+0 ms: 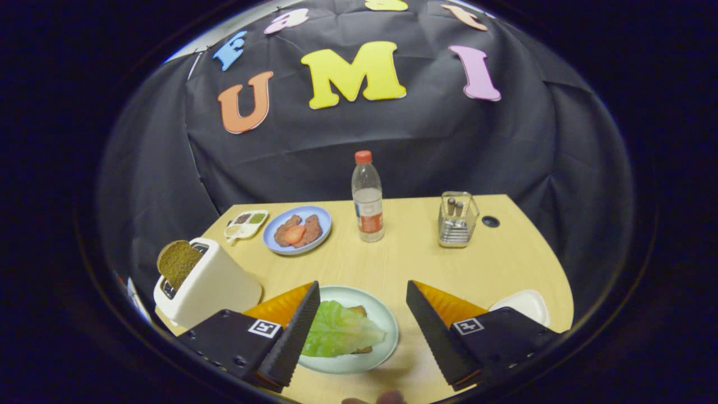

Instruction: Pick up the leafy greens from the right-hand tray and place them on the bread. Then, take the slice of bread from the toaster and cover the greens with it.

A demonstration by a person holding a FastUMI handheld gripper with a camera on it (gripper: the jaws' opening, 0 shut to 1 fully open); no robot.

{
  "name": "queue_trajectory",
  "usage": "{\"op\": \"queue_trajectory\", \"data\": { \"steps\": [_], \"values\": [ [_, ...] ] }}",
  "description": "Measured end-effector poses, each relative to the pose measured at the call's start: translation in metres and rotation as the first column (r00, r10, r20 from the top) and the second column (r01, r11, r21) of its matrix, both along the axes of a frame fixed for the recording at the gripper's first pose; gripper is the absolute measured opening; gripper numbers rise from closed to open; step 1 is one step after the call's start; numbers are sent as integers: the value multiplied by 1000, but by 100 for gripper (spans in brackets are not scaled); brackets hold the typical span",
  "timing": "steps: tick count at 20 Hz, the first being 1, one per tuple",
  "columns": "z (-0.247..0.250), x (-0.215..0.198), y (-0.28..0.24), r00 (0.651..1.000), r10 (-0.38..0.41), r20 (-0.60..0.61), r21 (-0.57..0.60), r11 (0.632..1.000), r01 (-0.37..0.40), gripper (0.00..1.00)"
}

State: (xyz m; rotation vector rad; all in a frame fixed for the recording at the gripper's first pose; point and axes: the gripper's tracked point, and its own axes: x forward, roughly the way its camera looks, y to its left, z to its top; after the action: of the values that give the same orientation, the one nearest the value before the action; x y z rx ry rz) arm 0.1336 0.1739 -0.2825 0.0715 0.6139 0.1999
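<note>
With the leafy greens [339,331] laid on the bread [359,310], the gripper [362,292], fingers apart and empty, is judged due at the toaster's [210,286] slice of bread [178,262].

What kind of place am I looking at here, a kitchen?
More likely a staged booth set up like a breakfast table: a black cloth wall behind a wooden table holding a toaster with bread, a greens-topped plate, and a water bottle. The gripper hangs open over the plate.
</note>
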Motion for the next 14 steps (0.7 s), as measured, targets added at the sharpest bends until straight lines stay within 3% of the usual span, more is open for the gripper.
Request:
{"op": "queue_trajectory", "data": {
  "steps": [7, 14],
  "values": [
    [91, -33, 15, 985, -47, 164, -30, 998, 52, 96],
    [136, -81, 120, 979, -6, 204, 26, 1000, 0, 96]
  ]
}}
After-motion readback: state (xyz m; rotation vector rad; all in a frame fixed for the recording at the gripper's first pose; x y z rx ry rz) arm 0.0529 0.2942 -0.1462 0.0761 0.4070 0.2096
